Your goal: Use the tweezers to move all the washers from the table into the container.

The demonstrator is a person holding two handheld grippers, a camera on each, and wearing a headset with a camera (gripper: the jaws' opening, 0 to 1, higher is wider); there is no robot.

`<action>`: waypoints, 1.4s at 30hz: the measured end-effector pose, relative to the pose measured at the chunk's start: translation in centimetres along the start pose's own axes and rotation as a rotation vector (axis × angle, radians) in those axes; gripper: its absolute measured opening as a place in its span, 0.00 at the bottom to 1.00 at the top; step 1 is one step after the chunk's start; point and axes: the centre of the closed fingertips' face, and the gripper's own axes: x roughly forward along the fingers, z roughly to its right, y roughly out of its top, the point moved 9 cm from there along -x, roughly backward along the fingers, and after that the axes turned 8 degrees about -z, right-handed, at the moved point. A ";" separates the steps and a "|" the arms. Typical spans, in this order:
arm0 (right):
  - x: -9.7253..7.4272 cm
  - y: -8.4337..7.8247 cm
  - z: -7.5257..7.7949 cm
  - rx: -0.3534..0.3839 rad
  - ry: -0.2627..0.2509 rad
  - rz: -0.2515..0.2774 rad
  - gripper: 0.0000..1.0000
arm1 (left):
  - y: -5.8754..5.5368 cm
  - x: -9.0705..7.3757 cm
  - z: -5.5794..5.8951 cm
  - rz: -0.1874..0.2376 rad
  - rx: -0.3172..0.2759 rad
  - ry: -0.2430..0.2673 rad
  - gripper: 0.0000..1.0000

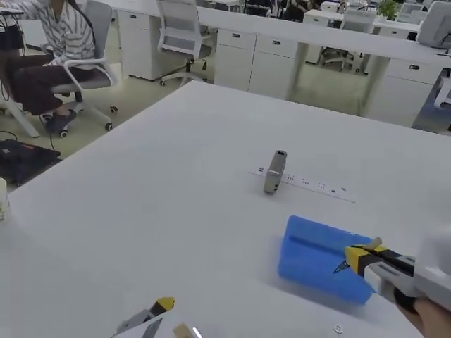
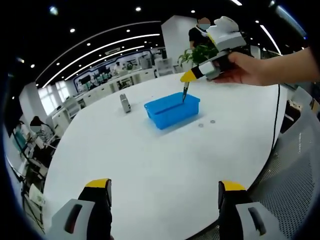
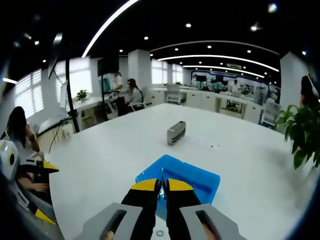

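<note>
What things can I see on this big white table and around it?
table: one, white, under everything
container: one, blue, on the table near the right gripper
washers: two, silvery, on the table beside the container
block: one, grey, standing on the table beyond the container
plant: one, green, past the table's edge
seated person: one, striped top, on a chair beside the table
tweezers: one, dark, in the right gripper, tip over the container
left gripper: one, grey with yellow tips, jaws open, over the table
right gripper: one, grey with yellow tips, shut on the tweezers
hand: one, holding the right gripper
</note>
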 end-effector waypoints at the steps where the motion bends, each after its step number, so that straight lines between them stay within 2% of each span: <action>1: -0.3 -0.4 -0.1 0.000 -0.003 -0.003 0.02 | 0.0 0.0 0.0 -0.001 0.001 -0.001 0.90; 8: -1.2 -2.9 -0.4 0.051 -0.020 -0.042 0.02 | 0.0 0.1 0.1 -0.004 0.008 -0.005 0.90; 12: -0.7 -4.2 -0.3 0.063 -0.020 -0.088 0.02 | 0.0 0.1 0.1 -0.007 0.009 -0.006 0.90; 17: 0.0 -5.0 -0.3 0.064 -0.014 -0.141 0.02 | 0.0 0.1 0.1 -0.010 0.010 -0.005 0.90; 28: 1.1 -6.3 0.1 0.065 -0.010 -0.179 0.02 | 0.0 0.2 0.1 -0.015 0.007 -0.012 0.89; 30: 1.2 -6.2 0.2 0.064 -0.014 -0.161 0.02 | -0.1 0.2 0.1 -0.016 0.007 -0.010 0.89; 36: 1.4 -6.1 0.3 0.047 -0.013 -0.169 0.02 | -0.1 0.2 0.1 -0.022 0.011 -0.012 0.89; 42: 1.3 -6.4 0.0 0.073 0.001 -0.162 0.02 | -0.1 0.2 0.2 -0.025 0.016 -0.013 0.89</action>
